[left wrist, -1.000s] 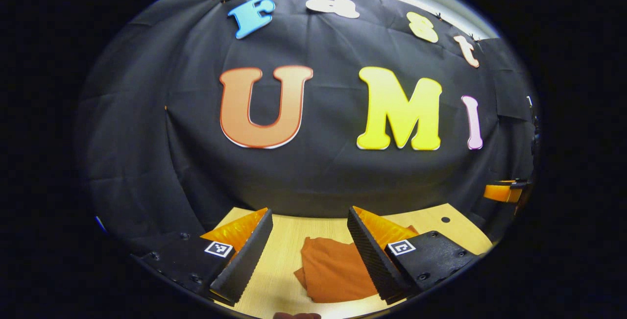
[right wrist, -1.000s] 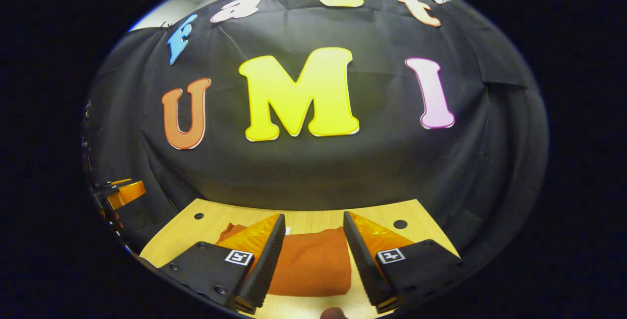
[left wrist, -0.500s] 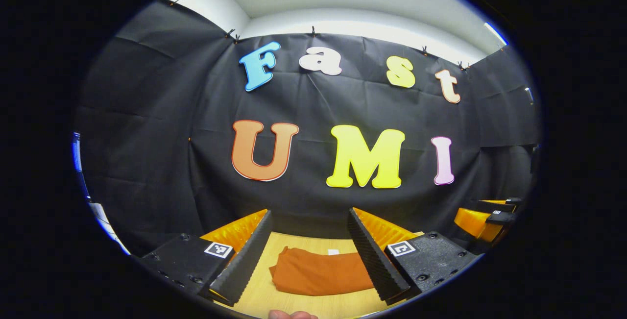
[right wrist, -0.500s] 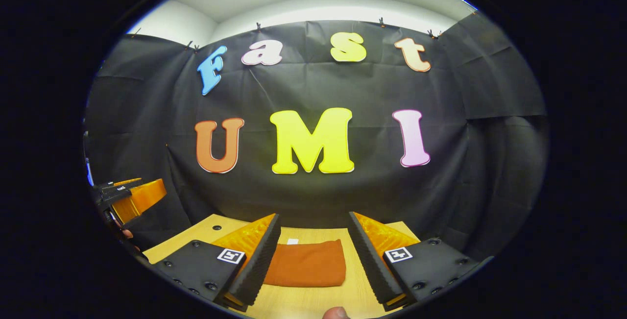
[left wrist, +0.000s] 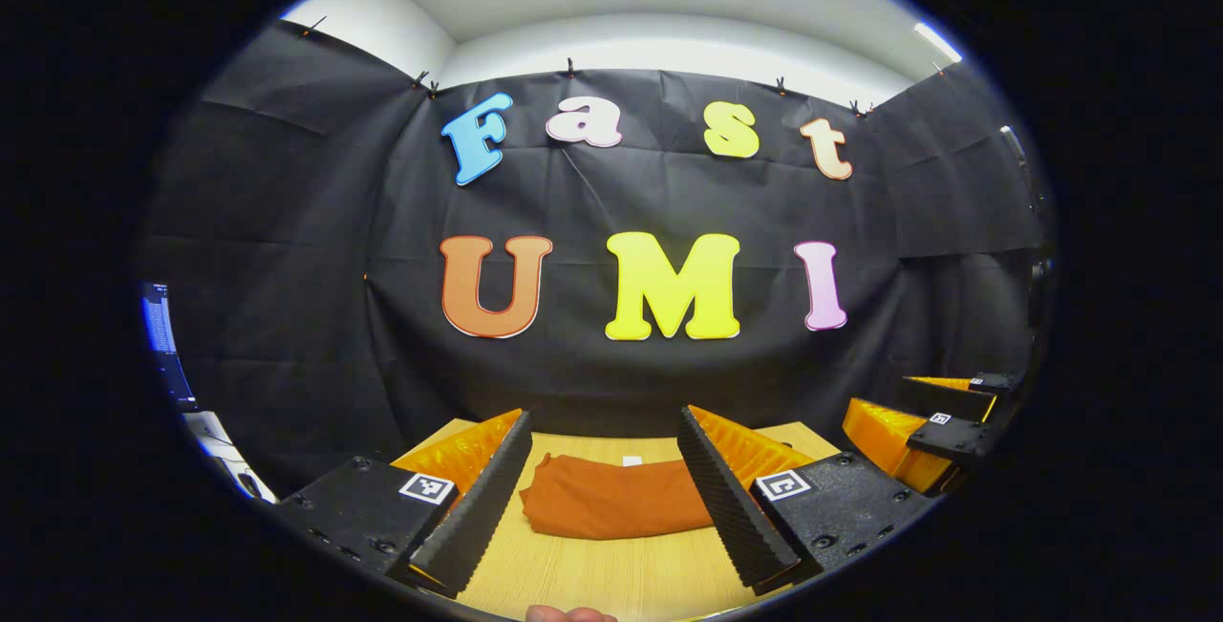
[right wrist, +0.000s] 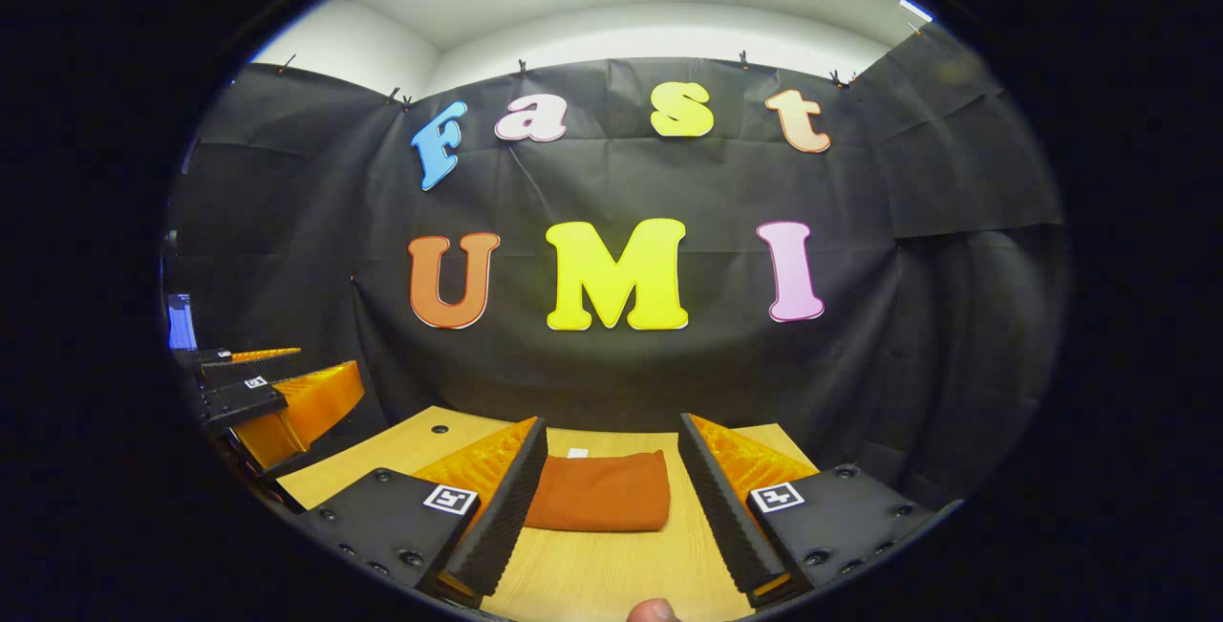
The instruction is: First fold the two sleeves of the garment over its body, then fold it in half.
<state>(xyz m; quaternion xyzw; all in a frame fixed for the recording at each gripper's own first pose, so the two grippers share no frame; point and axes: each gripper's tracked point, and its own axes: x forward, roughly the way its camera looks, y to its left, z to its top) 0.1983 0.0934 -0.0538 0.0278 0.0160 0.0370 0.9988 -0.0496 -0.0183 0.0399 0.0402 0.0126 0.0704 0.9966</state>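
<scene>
A rust-orange garment (left wrist: 611, 510) lies folded into a compact rectangle on the wooden table (left wrist: 611, 574). In the right gripper view the same garment (right wrist: 600, 504) rests flat near the table's far edge, with a small white tag at its back. My left gripper (left wrist: 604, 493) is open, raised above the table and well back from the cloth, with nothing between its fingers. My right gripper (right wrist: 611, 498) is open too, also held back and apart from the garment. The right gripper (left wrist: 932, 436) appears at the right of the left gripper view, and the left gripper (right wrist: 272, 397) at the left of the right gripper view.
The table (right wrist: 611, 574) is light wood with a small round hole (right wrist: 439, 430) near its far left corner. The black cloth wall stands close behind its far edge. A fingertip (right wrist: 653, 611) shows at the bottom edge.
Both grippers have pulled back and tilted upward, away from the garment. The folded cloth now looks smaller and farther off, and each gripper shows more of the other at its side.
</scene>
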